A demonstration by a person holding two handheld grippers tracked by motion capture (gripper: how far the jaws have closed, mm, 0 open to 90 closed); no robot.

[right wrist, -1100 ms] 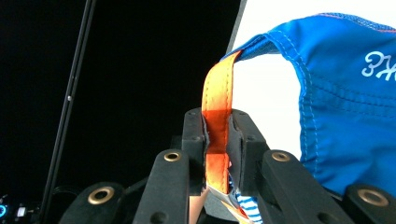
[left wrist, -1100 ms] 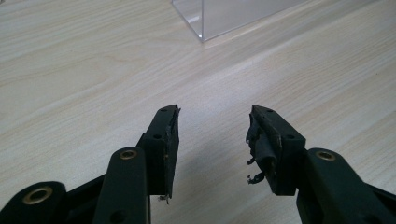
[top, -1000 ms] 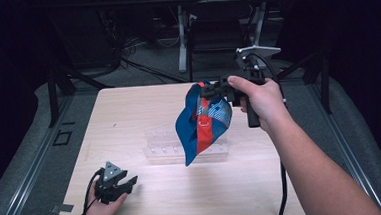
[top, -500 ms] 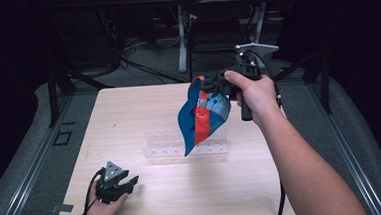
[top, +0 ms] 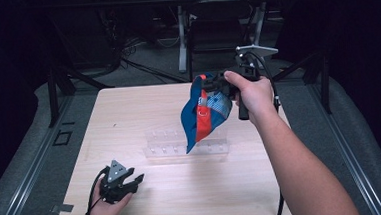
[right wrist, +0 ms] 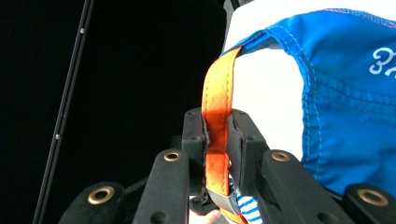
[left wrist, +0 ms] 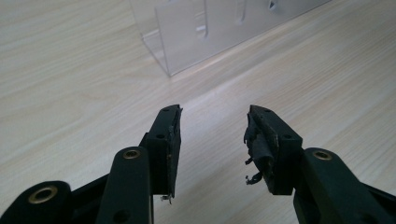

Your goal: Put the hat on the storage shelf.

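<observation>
1. Far left, near the front edge of the pale wooden table [top: 128,111], the left gripper [top: 128,180] sits low in the person's left hand [top: 102,213]. Its black jaws are spread apart with nothing between them.
2. Mid-table there's a clear acrylic rack with slots [top: 181,149], lying just ahead of that gripper.
3. Over the rack's right part hangs a blue fabric cap with an orange strap [top: 201,114], lifted off the table.
4. On the right, the right gripper [top: 216,81] is clamped tight on the orange strap [right wrist: 217,130], held up by the right hand [top: 252,96].
</observation>
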